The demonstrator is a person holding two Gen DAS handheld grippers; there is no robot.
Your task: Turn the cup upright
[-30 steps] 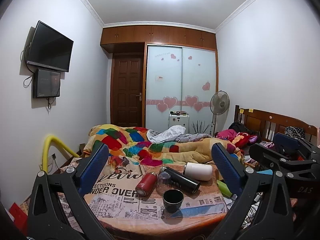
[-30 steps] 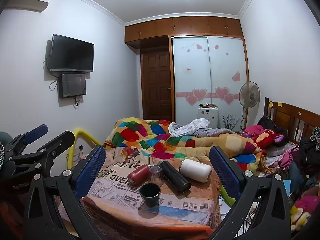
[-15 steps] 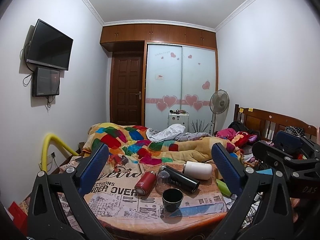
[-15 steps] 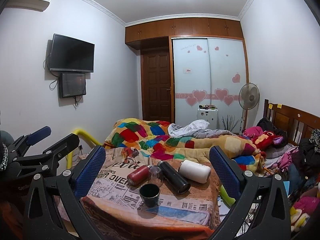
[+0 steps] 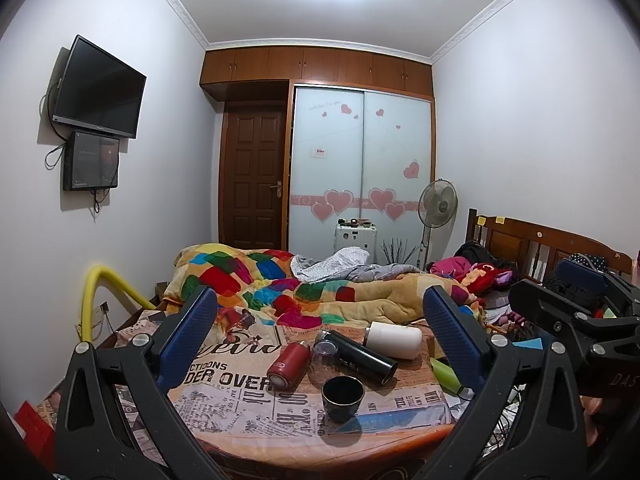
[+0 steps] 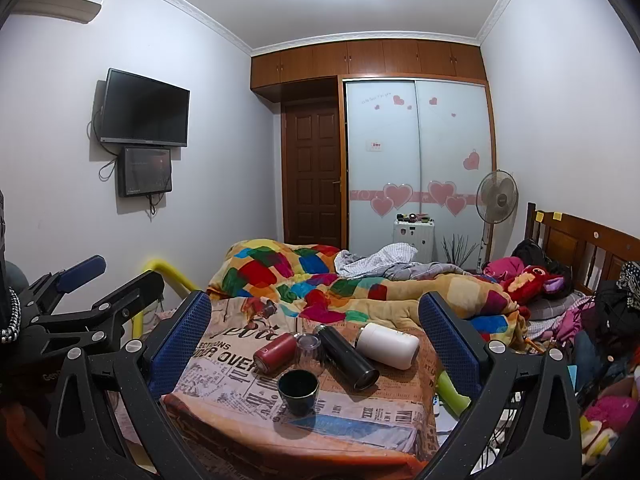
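A small dark cup (image 5: pixel 342 397) stands upright, mouth up, near the front edge of a table covered with a newspaper-print cloth (image 5: pixel 224 380); it also shows in the right wrist view (image 6: pixel 298 391). Behind it a clear glass (image 5: pixel 323 362) stands upside down, also in the right wrist view (image 6: pixel 310 354). A red flask (image 5: pixel 289 365), a black flask (image 5: pixel 356 356) and a white flask (image 5: pixel 394 339) lie on their sides. My left gripper (image 5: pixel 320 338) and right gripper (image 6: pixel 316 338) are both open and empty, held back from the table.
A bed with a colourful quilt (image 5: pixel 280 280) lies behind the table. A yellow tube (image 5: pixel 94 292) rises at the left. A green object (image 5: pixel 446 374) sits at the table's right edge. The right gripper's body (image 5: pixel 576 320) shows at the right.
Both grippers have drifted slightly; the table objects have not moved.
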